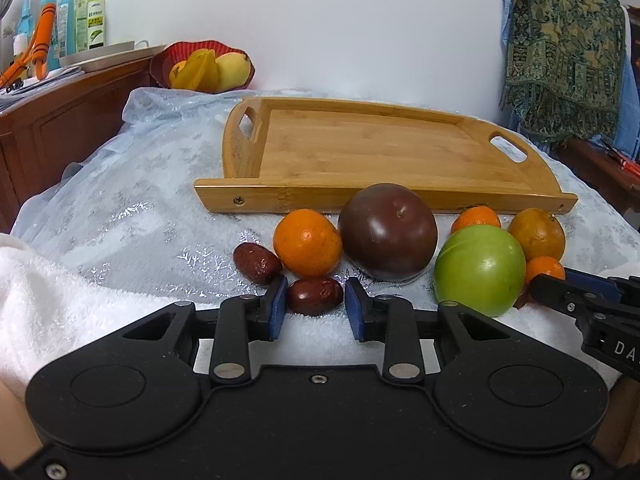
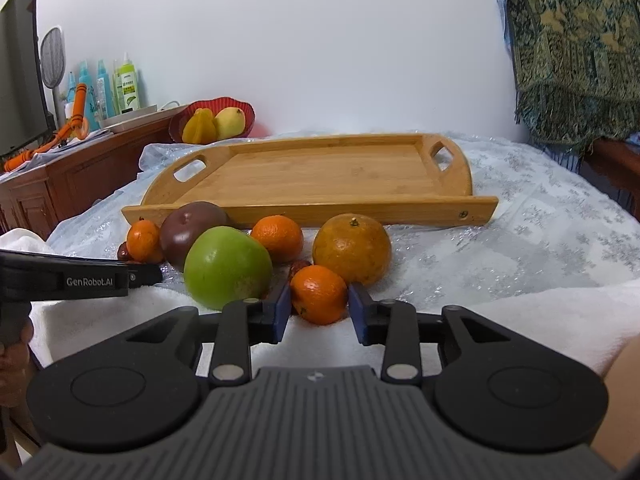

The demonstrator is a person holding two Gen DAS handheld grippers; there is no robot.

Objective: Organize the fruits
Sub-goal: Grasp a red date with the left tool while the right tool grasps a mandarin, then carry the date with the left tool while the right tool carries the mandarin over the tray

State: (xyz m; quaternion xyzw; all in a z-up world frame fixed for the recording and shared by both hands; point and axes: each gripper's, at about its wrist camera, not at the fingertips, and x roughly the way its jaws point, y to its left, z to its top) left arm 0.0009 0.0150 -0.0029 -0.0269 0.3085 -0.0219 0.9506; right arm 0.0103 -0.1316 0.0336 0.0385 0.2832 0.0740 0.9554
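Two grippers at fruit pile just in front of empty wooden tray (image 1: 360,152). Left gripper (image 1: 316,300) straddles red date (image 1: 315,296), not yet pinched; right gripper (image 2: 319,300) likewise round small tangerine (image 2: 319,294). Next, prob.: squeeze, lift over tray rim.

Bright even light, fisheye-bent edges.

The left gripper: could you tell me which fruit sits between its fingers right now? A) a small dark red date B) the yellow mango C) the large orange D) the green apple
A: in the left wrist view, the left gripper has its blue fingers on either side of a small dark red date lying on the white towel.
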